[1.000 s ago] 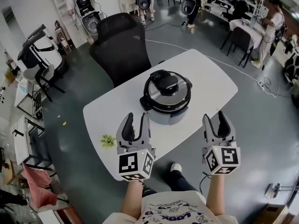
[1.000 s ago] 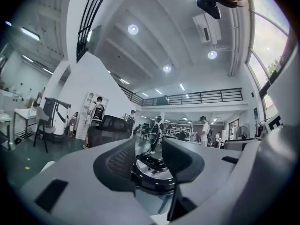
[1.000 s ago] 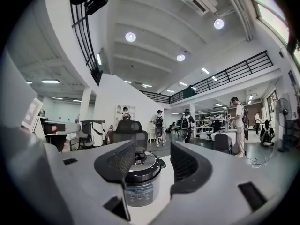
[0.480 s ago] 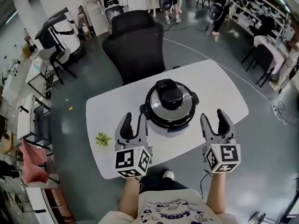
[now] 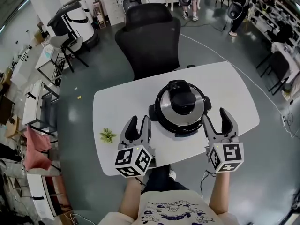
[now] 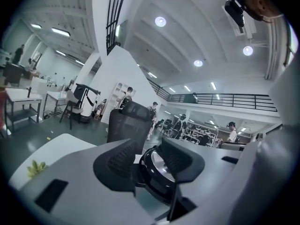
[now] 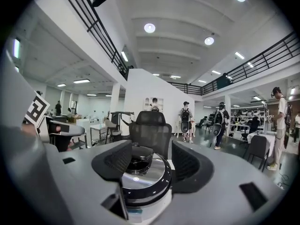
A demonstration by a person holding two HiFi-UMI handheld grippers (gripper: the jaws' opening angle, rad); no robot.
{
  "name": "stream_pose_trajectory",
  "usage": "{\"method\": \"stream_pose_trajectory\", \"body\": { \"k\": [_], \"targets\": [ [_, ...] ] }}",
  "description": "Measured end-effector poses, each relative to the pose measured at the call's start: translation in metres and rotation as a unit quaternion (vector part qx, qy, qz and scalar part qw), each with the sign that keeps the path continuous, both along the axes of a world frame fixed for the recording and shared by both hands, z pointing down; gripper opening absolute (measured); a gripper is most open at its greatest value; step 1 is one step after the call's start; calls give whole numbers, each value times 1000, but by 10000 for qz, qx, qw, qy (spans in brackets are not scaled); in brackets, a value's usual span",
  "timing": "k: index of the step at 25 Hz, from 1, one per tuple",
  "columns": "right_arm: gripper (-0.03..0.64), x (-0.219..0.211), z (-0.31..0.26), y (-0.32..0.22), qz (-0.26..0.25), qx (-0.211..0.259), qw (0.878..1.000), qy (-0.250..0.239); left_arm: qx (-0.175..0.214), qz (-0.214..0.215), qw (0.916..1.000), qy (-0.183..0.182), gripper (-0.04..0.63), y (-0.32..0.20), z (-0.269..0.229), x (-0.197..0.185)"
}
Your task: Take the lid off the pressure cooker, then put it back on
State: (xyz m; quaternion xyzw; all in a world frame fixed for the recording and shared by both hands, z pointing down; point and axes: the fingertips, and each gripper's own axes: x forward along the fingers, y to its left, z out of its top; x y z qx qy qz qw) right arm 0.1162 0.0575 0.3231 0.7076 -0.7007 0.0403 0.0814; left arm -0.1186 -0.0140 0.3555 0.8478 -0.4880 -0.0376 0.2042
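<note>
On the white table (image 5: 122, 108), in front of the black office chair (image 5: 152, 36), approach the pressure cooker (image 7: 142, 209), lid (image 5: 182, 103) still seated, from both sides with the left gripper (image 5: 139, 121) spread and empty and the right gripper (image 5: 215, 116), just opened wider, also empty, keeping both level before clamping.

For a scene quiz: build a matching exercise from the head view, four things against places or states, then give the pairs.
1 pressure cooker
2 small plant
3 office chair
4 left gripper

A beyond the far edge of the table
B open, holding nothing
C mid-table, lid on
D near the table's left edge

Pairs: 1-C, 2-D, 3-A, 4-B
</note>
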Motion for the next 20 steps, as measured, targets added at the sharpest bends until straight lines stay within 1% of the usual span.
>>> {"method": "stream_pose_trajectory", "body": {
  "k": [4, 8, 12, 16, 20],
  "targets": [
    [290, -5, 6, -25, -231, -139, 9995, 138, -289, -65, 9995, 100, 172, -20, 20, 1],
    [302, -8, 15, -49, -415, -361, 9982, 234, -499, -75, 9987, 62, 172, -39, 37, 1],
    [313, -13, 23, -72, -754, -623, 9945, 383, -806, -77, 9967, 70, 173, -55, 59, 5],
    [322, -19, 28, -90, -1167, -892, 9873, 612, -1114, -93, 9935, 214, 173, -70, 75, 12],
    [331, -33, 39, -102, -1698, -1224, 9739, 876, -1403, -130, 9892, 396, 176, -81, 94, 15]
  ]
}}
